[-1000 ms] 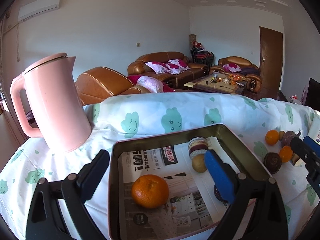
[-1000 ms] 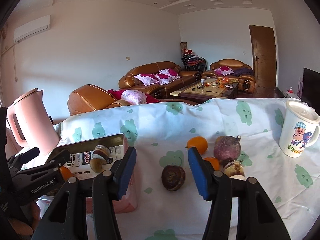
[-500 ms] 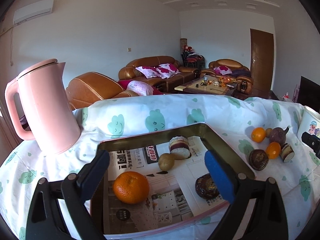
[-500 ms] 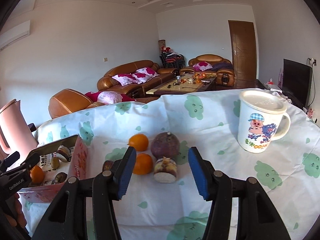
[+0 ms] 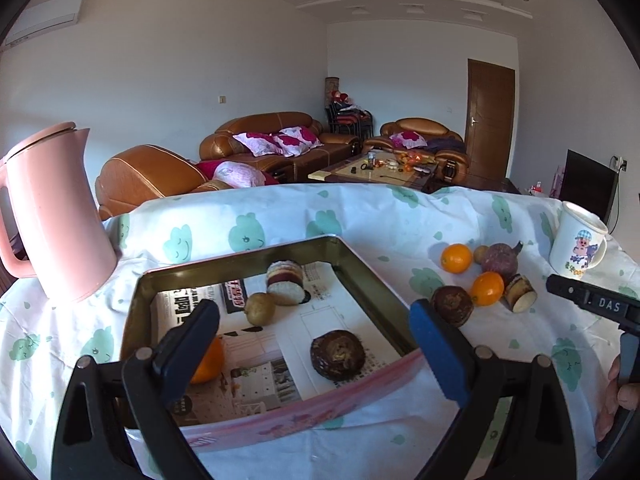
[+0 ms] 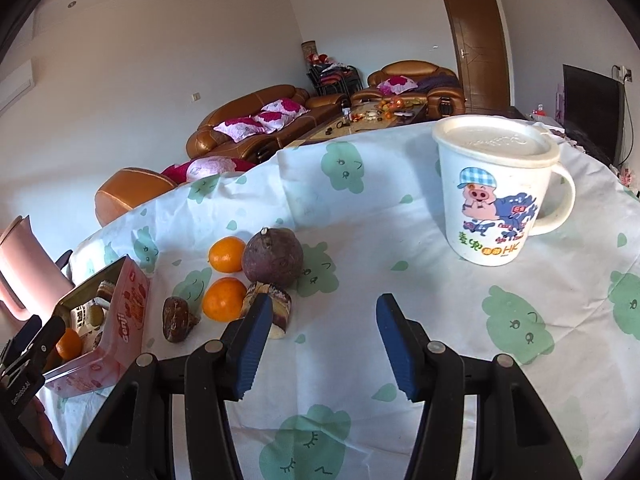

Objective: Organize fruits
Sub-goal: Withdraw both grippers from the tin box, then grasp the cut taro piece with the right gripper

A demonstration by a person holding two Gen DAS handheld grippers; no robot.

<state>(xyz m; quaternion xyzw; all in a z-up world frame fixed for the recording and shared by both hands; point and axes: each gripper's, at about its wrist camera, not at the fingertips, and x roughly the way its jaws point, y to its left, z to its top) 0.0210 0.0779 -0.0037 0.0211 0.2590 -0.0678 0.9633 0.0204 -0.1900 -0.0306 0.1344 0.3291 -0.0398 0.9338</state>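
A pink tin box [image 5: 140,292] lined with newspaper holds an orange [image 5: 210,362], a small yellow-green fruit [image 5: 259,309], a cut purple slice [image 5: 285,282] and a dark brown fruit [image 5: 337,354]. My left gripper [image 5: 314,344] is open and empty above the box's near side. To its right on the cloth lie two oranges [image 6: 225,299], a round purple fruit [image 6: 273,255], a cut piece [image 6: 276,308] and a dark brown fruit [image 6: 176,318]. My right gripper [image 6: 318,350] is open and empty, just right of this pile.
A pink kettle [image 5: 52,216] stands at the left behind the box. A white lidded cartoon mug [image 6: 494,192] stands at the right. The table has a white cloth with green cloud prints [image 6: 520,320]. Sofas and a coffee table lie beyond.
The left gripper has pulled back and turned right, so more of the box and the fruit pile shows. The right gripper has swung right, from the pile toward the mug.
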